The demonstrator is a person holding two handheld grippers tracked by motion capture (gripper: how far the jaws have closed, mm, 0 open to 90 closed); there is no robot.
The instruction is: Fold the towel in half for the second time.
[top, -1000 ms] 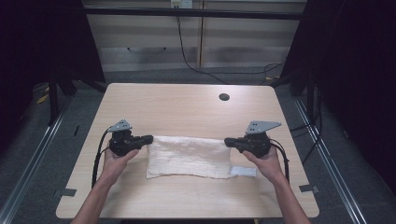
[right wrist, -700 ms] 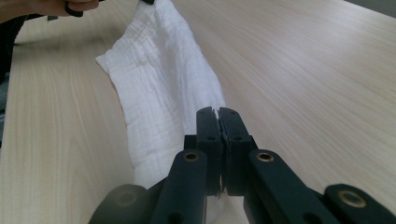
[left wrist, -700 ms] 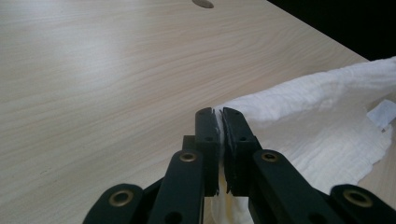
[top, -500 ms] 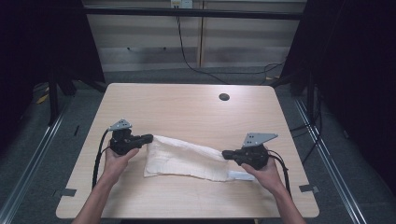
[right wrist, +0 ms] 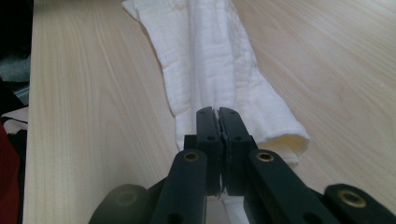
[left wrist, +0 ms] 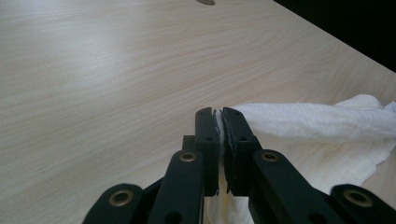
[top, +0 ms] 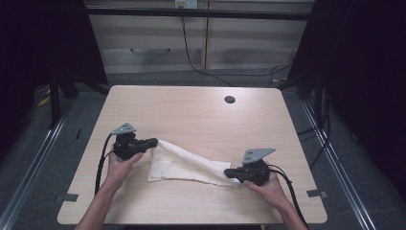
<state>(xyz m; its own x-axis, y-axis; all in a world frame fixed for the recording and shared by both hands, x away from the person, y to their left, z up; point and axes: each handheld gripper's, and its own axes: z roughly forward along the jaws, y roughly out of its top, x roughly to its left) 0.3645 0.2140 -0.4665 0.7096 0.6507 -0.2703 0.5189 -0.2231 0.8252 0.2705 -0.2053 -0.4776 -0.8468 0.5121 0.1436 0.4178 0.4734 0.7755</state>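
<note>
On the table (top: pixel 191 115), cloth (top: pixel 184 165) runs diagonally (left-far to right-near).

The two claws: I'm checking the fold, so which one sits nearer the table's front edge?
The right claw, shut on the white cloth near the front edge; the left claw grips its far corner.

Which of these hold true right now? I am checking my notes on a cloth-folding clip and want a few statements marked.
1. The left tool is shut on the white cloth. True.
2. The right tool hangs open above the cloth. False: it is shut on the cloth's edge.
3. The cloth lies flat and square. False: it is pulled into a slanted band between the tools.
4. A dark round hole sits near the far edge of the table. True.
</note>
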